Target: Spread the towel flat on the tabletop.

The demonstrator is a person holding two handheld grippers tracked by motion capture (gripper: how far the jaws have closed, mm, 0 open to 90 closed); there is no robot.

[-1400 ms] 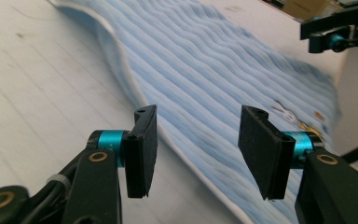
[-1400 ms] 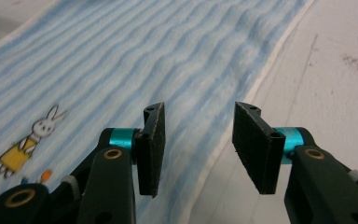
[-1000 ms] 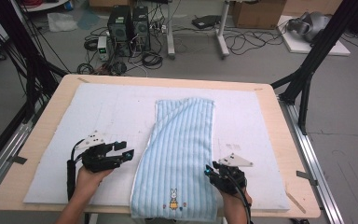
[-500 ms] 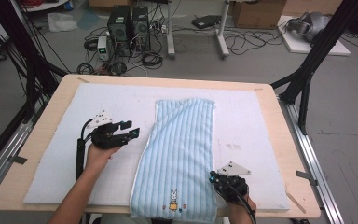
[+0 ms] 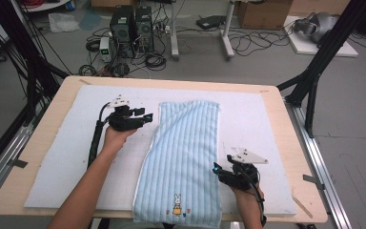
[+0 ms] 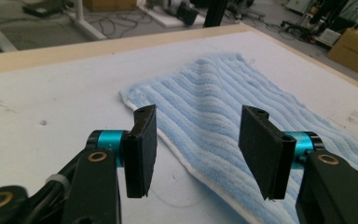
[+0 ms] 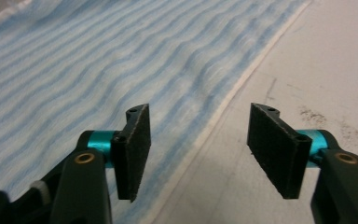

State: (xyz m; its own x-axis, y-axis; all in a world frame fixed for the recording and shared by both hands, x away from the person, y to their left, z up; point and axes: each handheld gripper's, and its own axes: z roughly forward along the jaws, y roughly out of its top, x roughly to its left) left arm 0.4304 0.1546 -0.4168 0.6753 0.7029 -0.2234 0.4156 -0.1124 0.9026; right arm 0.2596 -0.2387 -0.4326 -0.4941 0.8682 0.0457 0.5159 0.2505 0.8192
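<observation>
A light-blue striped towel (image 5: 186, 143) lies folded lengthwise down the middle of the white mat (image 5: 66, 162), its near end with a small rabbit picture (image 5: 177, 206) hanging over the table's front edge. My left gripper (image 5: 145, 117) hovers open just left of the towel's far-left corner. In the left gripper view the jaws (image 6: 196, 135) stand apart over the towel's white edge (image 6: 182, 154), with nothing between them. My right gripper (image 5: 218, 169) is at the towel's near right edge. Its jaws (image 7: 198, 135) have just been opening and straddle the hem (image 7: 223, 107) without pressing on it.
The mat covers most of a wooden table (image 5: 286, 129). Black frame posts (image 5: 314, 71) stand at both far corners. Computer boxes (image 5: 133, 24) and cables lie on the floor beyond the far edge. Bare mat stretches left and right of the towel.
My left hand has travelled away from the person along the towel's left edge, up to its far corner. The right gripper stayed near the towel's near right edge and its jaws have opened.
</observation>
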